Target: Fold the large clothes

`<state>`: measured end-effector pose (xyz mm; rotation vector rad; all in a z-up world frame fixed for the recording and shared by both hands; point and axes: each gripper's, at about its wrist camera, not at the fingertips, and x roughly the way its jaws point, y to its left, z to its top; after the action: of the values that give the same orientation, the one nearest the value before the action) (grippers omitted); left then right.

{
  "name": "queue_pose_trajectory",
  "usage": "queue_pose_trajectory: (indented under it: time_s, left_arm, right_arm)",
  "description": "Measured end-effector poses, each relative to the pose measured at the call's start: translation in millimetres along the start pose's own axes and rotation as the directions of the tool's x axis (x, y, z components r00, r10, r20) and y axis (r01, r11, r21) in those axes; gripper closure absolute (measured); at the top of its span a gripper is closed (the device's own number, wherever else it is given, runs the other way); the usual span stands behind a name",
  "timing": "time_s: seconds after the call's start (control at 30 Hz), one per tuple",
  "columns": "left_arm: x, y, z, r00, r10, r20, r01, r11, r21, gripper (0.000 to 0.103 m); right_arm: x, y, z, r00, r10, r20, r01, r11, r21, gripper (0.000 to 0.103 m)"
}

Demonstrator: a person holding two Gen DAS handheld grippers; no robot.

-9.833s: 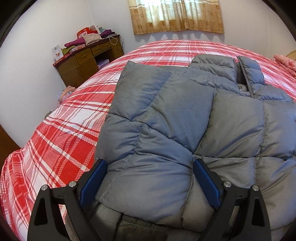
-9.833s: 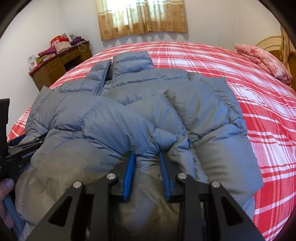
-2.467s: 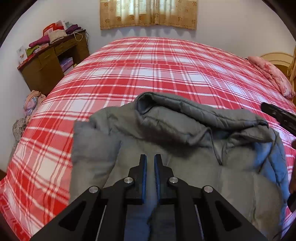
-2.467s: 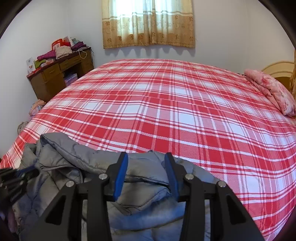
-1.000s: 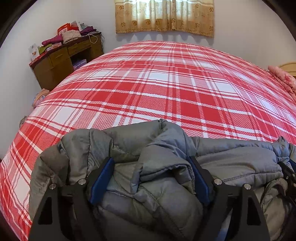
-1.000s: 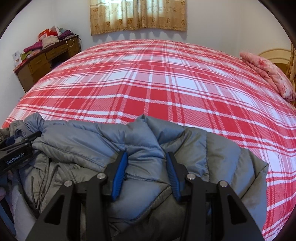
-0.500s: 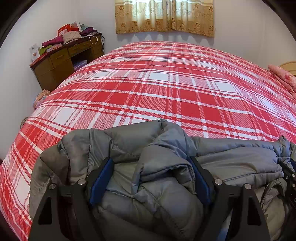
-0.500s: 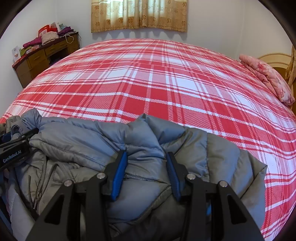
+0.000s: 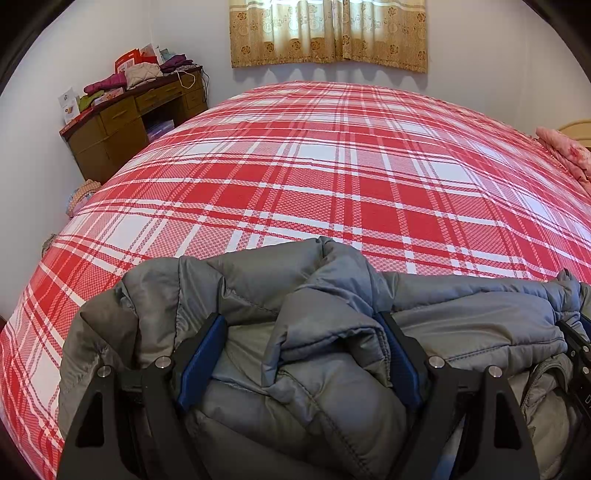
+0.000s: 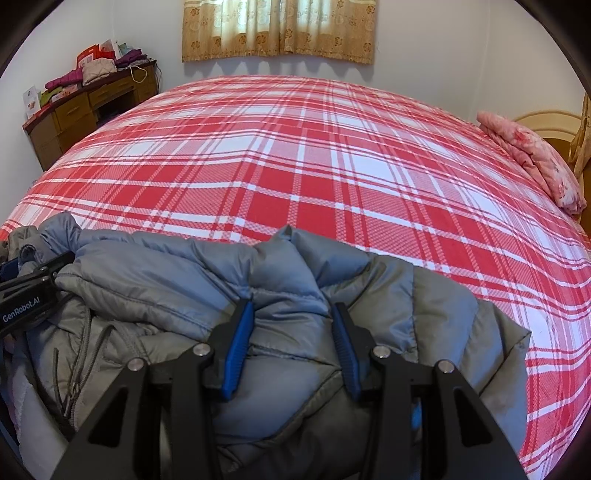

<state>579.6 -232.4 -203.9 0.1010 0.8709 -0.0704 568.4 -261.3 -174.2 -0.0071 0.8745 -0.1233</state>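
A grey puffer jacket [image 9: 325,373] lies bunched in a thick folded bundle at the near edge of the red plaid bed [image 9: 332,177]. My left gripper [image 9: 301,319] stands wide, its blue pads pressed on either side of a fat fold of the jacket. Further right on the same bundle [image 10: 295,343], my right gripper [image 10: 291,306] is shut on a narrower ridge of fabric that bulges up between its pads. The left gripper's black body [image 10: 26,302] shows at the left edge of the right wrist view. The bundle's underside is hidden.
A wooden desk [image 9: 122,136] piled with clothes and boxes stands against the far left wall. A folded pink cloth [image 10: 535,162] lies at the bed's right side by a headboard [image 10: 546,125]. Yellow curtains [image 9: 328,33] hang on the far wall.
The jacket, spread flat at first, is now a bundle at the bed's near edge. The left jaws went from nearly shut to wide around a thick fold. Nothing has moved in the last second.
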Motion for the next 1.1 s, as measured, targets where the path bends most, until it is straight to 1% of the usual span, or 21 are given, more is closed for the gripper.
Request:
queue_pose_trajectory:
  time_s: [0.23, 0.43, 0.47, 0.5, 0.57, 0.6, 0.63, 0.7, 0.73, 0.8, 0.83, 0.87, 0.9, 0.93, 1.0, 1.03, 1.1]
  left_arm:
    - [0, -1, 0, 1.000, 0.001, -0.001, -0.001, 1.000, 0.001, 0.021]
    - [1, -2, 4, 1.000, 0.026, -0.006, -0.026, 0.999, 0.022, 0.018]
    - [0, -1, 6, 1.000, 0.020, -0.013, -0.020, 1.000, 0.023, 0.018]
    - [-2, 0, 9, 1.000, 0.018, -0.019, -0.018, 0.999, 0.029, 0.018]
    - [-16, 5, 16, 0.999, 0.036, -0.006, -0.036, 0.999, 0.041, 0.018]
    - [-31, 11, 20, 0.999, 0.029, 0.023, -0.030, 0.999, 0.029, 0.018]
    - [-50, 19, 22, 0.999, 0.002, 0.053, -0.003, 1.000, 0.015, 0.018]
    - [-81, 31, 21, 0.996, -0.035, 0.080, 0.035, 0.999, 0.005, 0.018]
    - [-101, 40, 16, 0.994, -0.053, 0.101, 0.053, 0.999, 0.002, 0.018]
    - [-134, 54, 0, 0.988, -0.079, 0.134, 0.080, 0.997, 0.001, 0.018]
    - [-144, 57, -8, 0.986, -0.089, 0.138, 0.089, 0.996, 0.003, 0.018]
    - [-157, 64, -23, 0.986, -0.098, 0.135, 0.098, 0.995, 0.007, 0.018]
    - [-166, 67, -34, 0.987, -0.098, 0.126, 0.097, 0.995, 0.012, 0.018]
    - [-174, 71, -47, 0.989, -0.099, 0.114, 0.097, 0.995, 0.018, 0.018]
    - [-192, 80, -81, 0.992, -0.089, 0.094, 0.086, 0.996, 0.040, 0.018]
    - [-200, 84, -98, 0.993, -0.083, 0.084, 0.080, 0.996, 0.046, 0.018]
    - [-213, 88, -129, 0.994, -0.088, 0.063, 0.083, 0.993, 0.078, 0.018]
  right_arm:
    - [0, 1, 0, 1.000, -0.003, -0.001, 0.003, 1.000, -0.004, 0.056]
    - [2, 3, 3, 1.000, -0.017, -0.013, 0.016, 0.999, -0.028, 0.055]
    - [1, 2, 4, 1.000, -0.014, -0.016, 0.013, 1.000, -0.028, 0.053]
    - [-2, -2, 6, 1.000, -0.012, -0.019, 0.011, 0.999, -0.035, 0.047]
    - [-15, -12, 8, 1.000, -0.016, 0.000, 0.016, 0.999, -0.042, 0.041]
    - [-29, -23, 7, 1.000, 0.002, 0.027, -0.002, 1.000, -0.013, 0.041]
    - [-38, -31, 5, 0.999, 0.019, 0.037, -0.019, 1.000, 0.003, 0.040]
    - [-59, -49, -6, 0.999, 0.033, 0.035, -0.034, 0.999, 0.017, 0.037]
    - [-69, -57, -14, 0.998, 0.043, 0.036, -0.044, 0.999, 0.017, 0.036]
    - [-88, -69, -32, 0.998, 0.059, 0.037, -0.059, 0.998, 0.016, 0.029]
    - [-95, -73, -41, 0.998, 0.058, 0.033, -0.059, 0.998, 0.015, 0.027]
    - [-105, -79, -54, 0.998, 0.062, 0.026, -0.063, 0.998, 0.012, 0.024]
    - [-111, -81, -64, 0.997, 0.070, 0.020, -0.070, 0.998, 0.008, 0.023]
    - [-122, -87, -81, 0.997, 0.078, 0.008, -0.078, 0.997, 0.010, 0.023]
    - [-132, -93, -103, 0.996, 0.089, -0.019, -0.088, 0.996, 0.013, 0.023]
    - [-141, -96, -121, 0.995, 0.097, -0.038, -0.096, 0.995, 0.011, 0.023]
    - [-155, -99, -145, 0.993, 0.102, -0.058, -0.102, 0.995, 0.006, 0.023]
